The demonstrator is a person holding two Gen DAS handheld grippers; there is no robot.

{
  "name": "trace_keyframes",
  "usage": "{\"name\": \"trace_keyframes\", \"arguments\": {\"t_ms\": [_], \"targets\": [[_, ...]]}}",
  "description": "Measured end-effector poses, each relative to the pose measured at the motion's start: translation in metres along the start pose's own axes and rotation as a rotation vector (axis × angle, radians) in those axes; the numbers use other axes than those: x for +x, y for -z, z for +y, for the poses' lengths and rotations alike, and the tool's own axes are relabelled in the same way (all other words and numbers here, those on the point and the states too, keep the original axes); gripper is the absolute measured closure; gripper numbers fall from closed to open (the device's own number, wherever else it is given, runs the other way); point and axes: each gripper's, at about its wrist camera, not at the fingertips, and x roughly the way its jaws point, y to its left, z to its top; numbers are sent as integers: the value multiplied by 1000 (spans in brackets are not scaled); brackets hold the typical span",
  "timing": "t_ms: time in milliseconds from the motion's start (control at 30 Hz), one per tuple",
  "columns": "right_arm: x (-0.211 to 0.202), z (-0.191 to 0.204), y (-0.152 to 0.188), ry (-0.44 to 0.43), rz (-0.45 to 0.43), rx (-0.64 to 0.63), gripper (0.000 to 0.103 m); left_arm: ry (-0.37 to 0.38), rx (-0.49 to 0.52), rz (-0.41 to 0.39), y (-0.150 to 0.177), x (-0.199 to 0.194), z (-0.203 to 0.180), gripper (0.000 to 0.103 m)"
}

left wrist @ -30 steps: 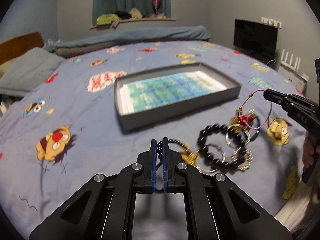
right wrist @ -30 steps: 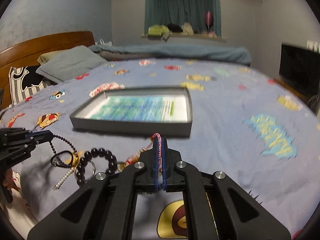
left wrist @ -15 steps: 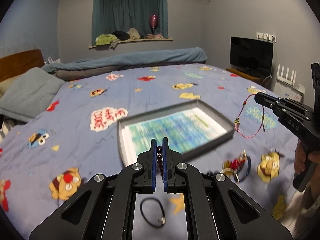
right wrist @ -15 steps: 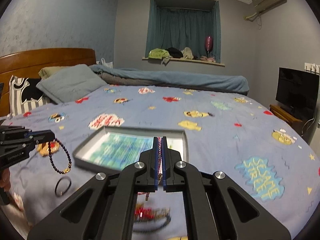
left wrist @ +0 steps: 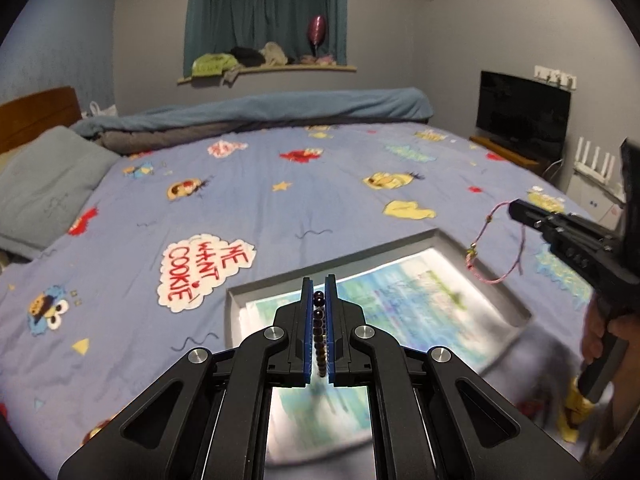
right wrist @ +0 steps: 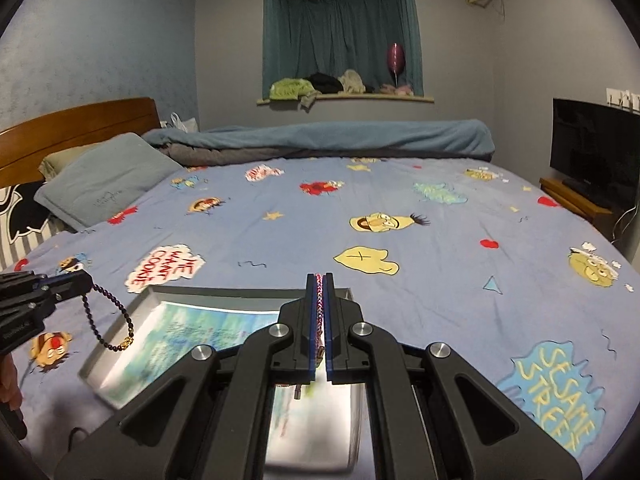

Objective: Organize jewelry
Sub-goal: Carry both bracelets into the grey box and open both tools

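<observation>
Left wrist view, left to right: a grey-blue pillow point(left wrist: 48, 184) lies at the head of the bed, whose blue cartoon-print bedsheet point(left wrist: 280, 208) carries a "ME WANT COOKIE" patch. At bottom centre the left hand-held gripper point(left wrist: 319, 300) is clamped on a dark beaded bracelet point(left wrist: 319, 320), its beads stacked in the narrow slot between the blue pads. Beyond the fingertips a shallow grey tray point(left wrist: 440, 238) rests on the sheet, lined with a blurred blue-green printed sheet. At right the right hand-held gripper point(left wrist: 516, 210) is pinched together on a pink cord bracelet point(left wrist: 496, 252), whose loop hangs above the right end of the tray. A television point(left wrist: 524, 114) stands against the far right wall.

Right wrist view, left to right: a wooden headboard point(right wrist: 76, 128) and the pillow point(right wrist: 104, 178); the left hand-held gripper point(right wrist: 86, 280) enters from the left edge, and the beaded bracelet point(right wrist: 108, 320), with a gold bead at its lowest point, dangles from it over the left end of the tray point(right wrist: 224, 292). At centre the right hand-held gripper point(right wrist: 319, 300) grips the braided pink cord bracelet point(right wrist: 319, 312) between its pads, above the tray's right part. A "SESAME STREET" patch lies at lower right
</observation>
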Motion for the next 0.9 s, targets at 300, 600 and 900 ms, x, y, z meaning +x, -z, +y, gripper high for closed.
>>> {"name": "trace_keyframes", "arguments": {"t_ms": [300,600,900], "targets": [[65,5,1,1,89,-46,100,-20,-89,97,2,75,34,97],[99,6,17,8,234,-71,100,-31,-149,202,19,105,59,97],[96,9,19,-1,254,-67,92,-60,-131,238,26,109,54,97]]}}
